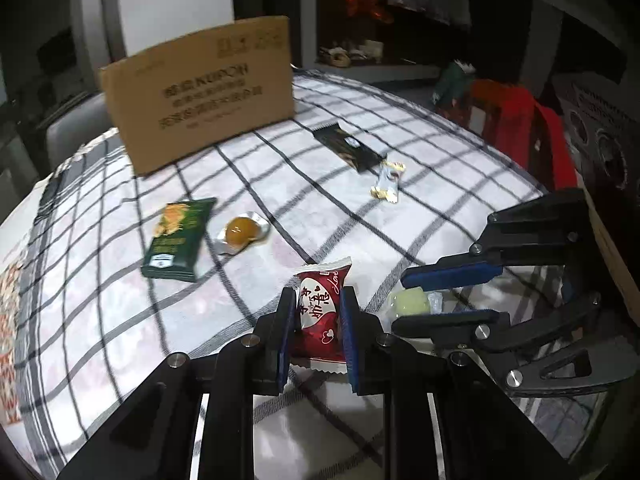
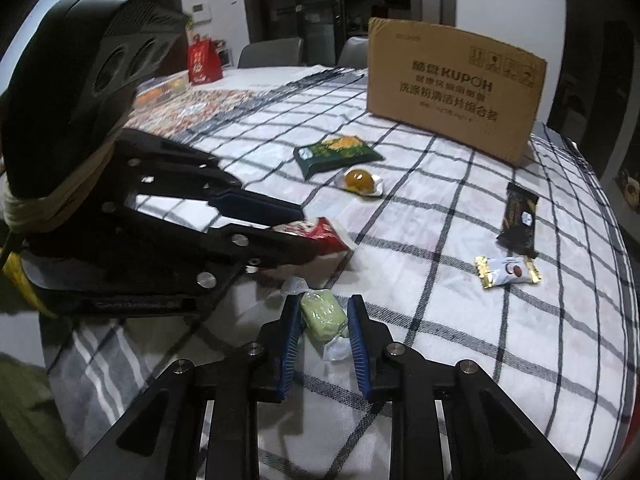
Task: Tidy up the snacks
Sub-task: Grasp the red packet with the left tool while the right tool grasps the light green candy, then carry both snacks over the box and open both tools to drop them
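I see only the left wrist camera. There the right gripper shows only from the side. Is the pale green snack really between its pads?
Observer: Yes. In the right wrist view, the pale green snack sits between the blue pads of the right gripper, and both appear to touch it.
Operator: Is anything on the table outside my picture?
Observer: A red gift bag stands upright at the far side, past a colourful patterned cloth.
Operator: The small white candy is blurred for me. What is printed on it?
Observer: The white candy bears a brown, coconut-like picture.
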Demonstrator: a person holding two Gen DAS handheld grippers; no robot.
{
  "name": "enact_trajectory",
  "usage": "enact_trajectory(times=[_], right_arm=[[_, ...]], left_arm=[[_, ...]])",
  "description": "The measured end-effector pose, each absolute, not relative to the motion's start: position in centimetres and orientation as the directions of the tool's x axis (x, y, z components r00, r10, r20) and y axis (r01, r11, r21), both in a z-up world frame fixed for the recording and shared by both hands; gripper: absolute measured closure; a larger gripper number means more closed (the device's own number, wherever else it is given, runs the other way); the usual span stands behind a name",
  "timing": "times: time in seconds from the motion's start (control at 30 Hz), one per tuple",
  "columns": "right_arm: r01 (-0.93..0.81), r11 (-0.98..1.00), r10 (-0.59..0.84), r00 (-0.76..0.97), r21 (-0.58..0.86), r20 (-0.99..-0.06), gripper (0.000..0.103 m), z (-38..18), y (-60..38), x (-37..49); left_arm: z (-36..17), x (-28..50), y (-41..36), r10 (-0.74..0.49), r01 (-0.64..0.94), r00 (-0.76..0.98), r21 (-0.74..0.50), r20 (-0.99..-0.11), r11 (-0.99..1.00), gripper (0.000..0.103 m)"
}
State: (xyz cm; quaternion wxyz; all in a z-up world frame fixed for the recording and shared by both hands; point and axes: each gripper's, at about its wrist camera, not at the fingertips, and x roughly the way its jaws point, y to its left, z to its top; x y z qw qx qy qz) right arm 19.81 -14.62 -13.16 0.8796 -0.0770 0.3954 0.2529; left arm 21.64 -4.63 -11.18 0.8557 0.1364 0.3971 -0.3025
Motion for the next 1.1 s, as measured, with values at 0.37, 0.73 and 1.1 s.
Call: enact_trajectory(times=[0.37,0.73,1.1], right_arm=[[-0.413,0.906,0.366,0.655,0.093,-0.661,0.078,-9.5,-15.7,19.4],[-0.359,0.929,0.344,0.755,0.087,-0.558,0.078,-4.6,-16.4,19.5],[-0.316,0.941,0.336,0.817,0.123,-0.469,0.078,-0.4,-17.6,22.2]], left_arm=[[-7.0,20.0,-3.3,-0.374,0.510,0.605,-0.018,-0.703,0.860,0.081],[-2.4,19.8,-2.3,-0.355,0.438,0.697,-0.022,-0.623,0.899,0.081],[1.9,22.6,-2.0,-0.342,0.392,0.759,-0.032,-0.554,0.920,0.081]])
